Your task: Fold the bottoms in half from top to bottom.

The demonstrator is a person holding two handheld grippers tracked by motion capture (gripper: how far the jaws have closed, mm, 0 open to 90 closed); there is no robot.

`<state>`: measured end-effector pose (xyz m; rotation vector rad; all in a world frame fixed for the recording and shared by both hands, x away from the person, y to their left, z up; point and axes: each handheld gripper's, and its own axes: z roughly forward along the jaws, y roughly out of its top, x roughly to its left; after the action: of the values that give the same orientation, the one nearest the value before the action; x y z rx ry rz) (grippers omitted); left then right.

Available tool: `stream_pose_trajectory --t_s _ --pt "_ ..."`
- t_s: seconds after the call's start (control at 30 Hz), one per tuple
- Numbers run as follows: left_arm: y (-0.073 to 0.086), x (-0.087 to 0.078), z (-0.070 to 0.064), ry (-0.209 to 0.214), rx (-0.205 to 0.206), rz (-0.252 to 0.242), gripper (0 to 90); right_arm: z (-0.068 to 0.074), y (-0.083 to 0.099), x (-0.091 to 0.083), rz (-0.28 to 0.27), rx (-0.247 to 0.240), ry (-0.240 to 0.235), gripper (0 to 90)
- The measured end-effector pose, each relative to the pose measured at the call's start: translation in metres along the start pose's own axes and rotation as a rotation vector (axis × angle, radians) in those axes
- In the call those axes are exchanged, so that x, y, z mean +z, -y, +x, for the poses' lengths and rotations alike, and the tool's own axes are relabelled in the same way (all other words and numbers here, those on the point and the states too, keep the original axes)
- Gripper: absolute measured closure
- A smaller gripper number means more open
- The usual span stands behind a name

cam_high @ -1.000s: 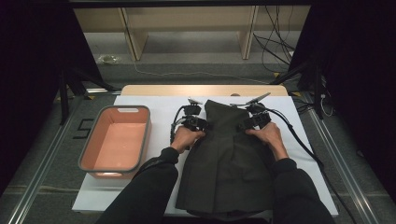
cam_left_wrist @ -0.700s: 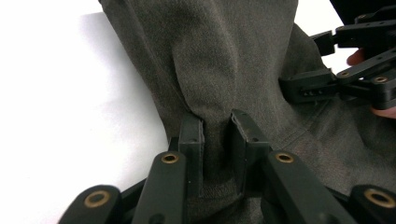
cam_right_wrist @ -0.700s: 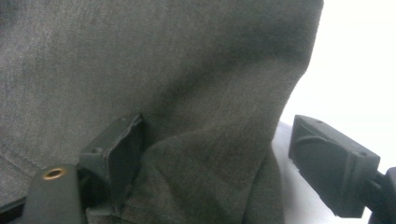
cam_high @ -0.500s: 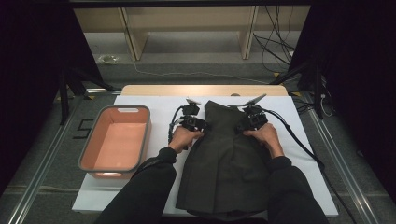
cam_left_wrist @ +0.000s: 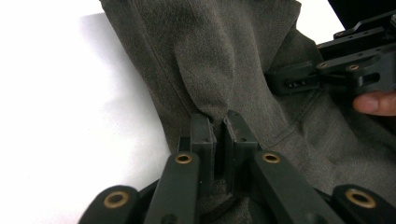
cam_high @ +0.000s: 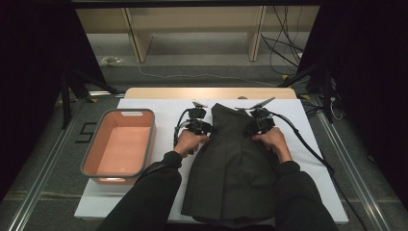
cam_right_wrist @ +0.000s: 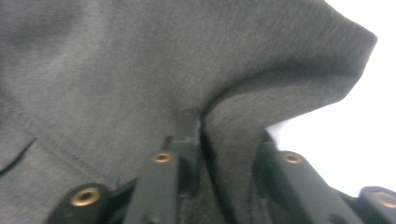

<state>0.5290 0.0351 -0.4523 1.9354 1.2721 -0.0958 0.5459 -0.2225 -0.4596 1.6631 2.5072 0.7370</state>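
A dark grey garment (cam_high: pixel 231 168) lies flat on the white table (cam_high: pixel 159 108), narrow end away from the person. My left gripper (cam_high: pixel 201 127) is at its far left edge, shut on a pinch of the cloth (cam_left_wrist: pixel 219 126). On the far right edge my right gripper (cam_high: pixel 257 126) is shut on a raised fold of the same cloth (cam_right_wrist: pixel 224 135). In the left gripper view the garment (cam_left_wrist: pixel 224 56) bunches up ahead of the jaws, with the right gripper's black body (cam_left_wrist: pixel 345 70) and a fingertip beyond. The right gripper view has a fold of the garment (cam_right_wrist: pixel 140 70) draped over one jaw.
A salmon-pink tub (cam_high: pixel 118 112) with a grey rim stands empty on the table's left part. Black cables (cam_high: pixel 308 144) trail from the right gripper over the right side of the table. Bare white table lies beyond the garment, then a wooden edge and shelving.
Both grippers have stayed shut on the garment's far edges. The hands have shifted only slightly, a little closer together.
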Motion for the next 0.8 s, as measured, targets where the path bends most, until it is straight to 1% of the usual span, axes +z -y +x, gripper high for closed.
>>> stream_pose_trajectory --t_s 0.07,0.1,0.13,0.2,0.27,0.3,0.4,0.47,0.53,0.57,0.6,0.7,0.8 --pt "0.000 -0.001 0.001 0.002 0.004 0.002 84.6 -0.001 -0.001 -0.002 -0.005 -0.003 -0.016 77.2" --pt "0.000 -0.002 0.000 0.006 -0.002 -0.007 84.8 -0.001 -0.001 -0.003 -0.005 -0.007 -0.024 77.5" --pt "0.000 -0.003 0.000 0.007 0.002 -0.007 84.9 -0.002 -0.001 -0.004 -0.007 -0.007 -0.032 77.9" --pt "0.000 -0.004 0.000 0.009 0.012 -0.010 85.1 -0.002 -0.002 -0.007 -0.012 -0.016 -0.036 78.2" --pt "-0.001 -0.005 -0.002 0.012 0.013 -0.020 85.2 -0.002 -0.003 -0.010 -0.013 -0.014 -0.043 78.4" --pt "-0.001 -0.006 -0.002 0.013 0.014 -0.024 85.2 -0.003 -0.004 -0.012 -0.013 -0.023 -0.045 78.4" --pt "-0.003 -0.009 -0.004 0.017 0.020 -0.038 85.3 -0.004 -0.006 -0.021 -0.034 -0.038 -0.048 78.6" --pt "-0.005 -0.011 -0.006 0.016 0.028 -0.050 85.3 -0.002 -0.008 -0.028 -0.040 -0.042 -0.043 78.7" --pt "-0.008 -0.015 -0.008 0.016 0.039 -0.055 85.3 0.000 -0.011 -0.034 -0.048 -0.063 -0.027 79.0" --pt "-0.011 -0.017 -0.009 0.017 0.037 -0.069 85.3 0.003 -0.012 -0.037 -0.053 -0.081 -0.013 79.1" --pt "-0.012 -0.019 -0.010 0.015 0.043 -0.070 85.3 0.005 -0.014 -0.041 -0.063 -0.097 -0.002 79.1" --pt "-0.019 -0.027 -0.012 0.013 0.059 -0.093 85.4 0.009 -0.018 -0.051 -0.082 -0.109 0.002 79.3" --pt "-0.027 -0.036 -0.013 0.000 0.074 -0.113 85.5 0.013 -0.024 -0.060 -0.103 -0.121 0.001 79.2"
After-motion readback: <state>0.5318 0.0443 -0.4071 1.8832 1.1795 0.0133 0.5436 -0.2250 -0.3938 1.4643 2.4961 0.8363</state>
